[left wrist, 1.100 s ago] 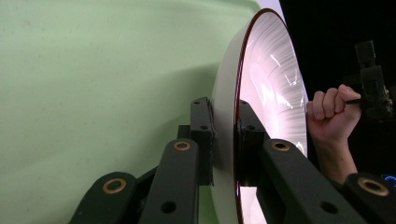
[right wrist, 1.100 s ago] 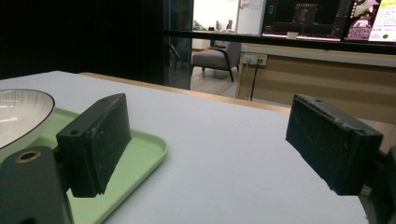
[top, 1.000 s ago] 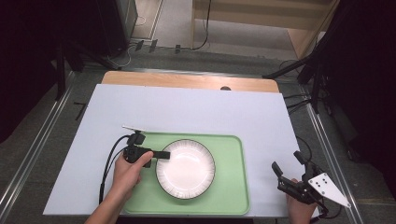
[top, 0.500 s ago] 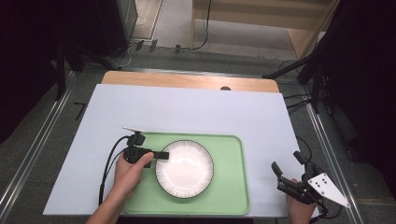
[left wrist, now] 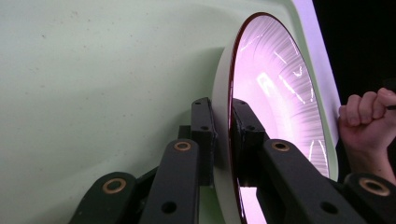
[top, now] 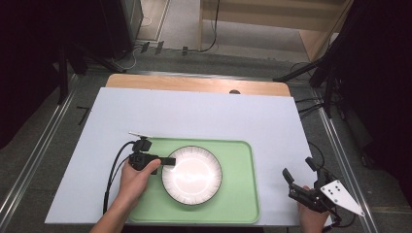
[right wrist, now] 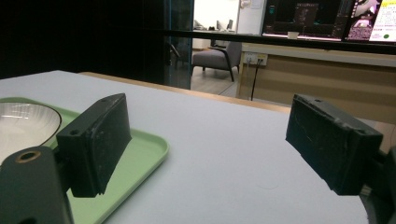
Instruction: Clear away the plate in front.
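Note:
A white ribbed plate (top: 192, 174) with a dark rim lies on a light green tray (top: 238, 194) at the near middle of the table. My left gripper (top: 170, 160) reaches in from the left and is shut on the plate's left rim. In the left gripper view its jaws (left wrist: 223, 107) pinch the rim of the plate (left wrist: 275, 93), one pad under it and one on top, above the tray (left wrist: 93, 70). My right gripper (top: 297, 167) is held open at the table's near right edge, with nothing between its wide-apart jaws (right wrist: 210, 135). The plate (right wrist: 23, 121) and tray (right wrist: 144, 149) lie to its left.
A pale sheet (top: 204, 116) covers the tabletop, with a wooden strip (top: 194, 85) along the far edge. A thin white stick (top: 141, 134) lies just beyond the tray's far left corner. The other hand (left wrist: 369, 121) appears past the plate. Dark floor and cables surround the table.

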### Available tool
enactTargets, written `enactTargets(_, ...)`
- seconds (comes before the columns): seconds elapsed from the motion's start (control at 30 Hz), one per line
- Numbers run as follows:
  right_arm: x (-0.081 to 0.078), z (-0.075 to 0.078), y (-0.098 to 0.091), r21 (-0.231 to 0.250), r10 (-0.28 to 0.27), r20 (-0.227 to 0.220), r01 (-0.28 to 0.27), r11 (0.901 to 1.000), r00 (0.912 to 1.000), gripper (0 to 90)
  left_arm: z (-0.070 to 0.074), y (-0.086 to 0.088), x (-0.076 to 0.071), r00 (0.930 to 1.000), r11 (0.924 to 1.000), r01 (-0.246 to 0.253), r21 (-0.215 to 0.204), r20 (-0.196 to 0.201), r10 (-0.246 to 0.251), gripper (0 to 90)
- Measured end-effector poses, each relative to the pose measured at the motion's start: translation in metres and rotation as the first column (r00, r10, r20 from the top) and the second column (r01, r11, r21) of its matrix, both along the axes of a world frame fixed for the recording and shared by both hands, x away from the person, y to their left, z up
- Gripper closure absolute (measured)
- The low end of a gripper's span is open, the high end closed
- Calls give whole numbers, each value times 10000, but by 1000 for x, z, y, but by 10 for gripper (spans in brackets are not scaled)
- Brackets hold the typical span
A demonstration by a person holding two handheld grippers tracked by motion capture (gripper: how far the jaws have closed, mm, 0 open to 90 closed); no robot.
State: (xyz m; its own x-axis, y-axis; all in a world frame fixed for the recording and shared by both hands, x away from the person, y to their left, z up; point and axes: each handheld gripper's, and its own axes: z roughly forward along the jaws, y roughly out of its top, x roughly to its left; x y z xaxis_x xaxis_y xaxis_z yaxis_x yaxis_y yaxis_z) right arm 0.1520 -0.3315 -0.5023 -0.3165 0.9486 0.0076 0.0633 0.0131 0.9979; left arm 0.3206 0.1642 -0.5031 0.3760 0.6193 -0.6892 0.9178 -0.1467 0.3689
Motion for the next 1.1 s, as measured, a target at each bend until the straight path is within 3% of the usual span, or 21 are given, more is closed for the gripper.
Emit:
enactTargets(0.07,0,0,0,2,-2,-8,2,10000,10000,145,0,-1,0,9999,9999,94,135,47,-95,764)
enactTargets(0.23,0,0,1,-5,10,-28,-10,10000,10000,145,2,-1,-3,9995,10000,57,20,309,-57,672)
enactTargets(0.27,0,0,1,-8,8,-29,-8,10000,10000,145,4,2,-3,9988,9997,-125,-211,478,135,625)
enactTargets(0.43,0,0,0,-2,10,-29,-10,10000,10000,145,10,10,-4,9950,9978,-500,-442,841,535,482)
enactTargets(0.5,0,0,1,-8,9,-26,-9,10000,10000,145,14,16,-5,9886,9951,-880,-459,1183,929,410)
enactTargets(0.63,1,-1,1,-51,17,-46,-17,10000,10000,145,16,23,-7,9821,9920,-1160,-488,1439,1219,305)
enactTargets(0.73,1,-1,2,-50,29,-74,-29,10000,10000,145,22,30,-11,9607,9877,-1459,-561,2303,1550,144)
enactTargets(0.77,1,-1,2,-61,29,-66,-30,10000,10000,145,22,30,-11,9607,9877,-1459,-561,2303,1550,120)
enactTargets(0.83,1,-1,2,-59,29,-68,-29,10000,10000,145,26,33,-14,9478,9857,-1546,-666,2718,1670,78)
enactTargets(0.87,1,-1,3,-66,34,-57,-35,10000,10000,145,28,35,-15,9430,9857,-1499,-766,2885,1658,6)
enactTargets(0.97,1,-1,3,-72,38,-62,-38,10000,10000,145,31,38,-18,9264,9815,-1876,-392,3250,1901,0)
enactTargets(1.0,1,-1,3,-53,33,-89,-33,10000,10000,145,33,40,-21,9160,9798,-1957,-404,3491,1974,0)
enactTargets(1.03,1,-1,3,-53,33,-89,-33,10000,10000,145,33,40,-21,9160,9798,-1957,-404,3491,1974,0)
enactTargets(1.1,1,-1,3,-60,43,-91,-44,10000,9999,145,35,43,-24,9058,9802,-1958,-313,3772,1930,0)
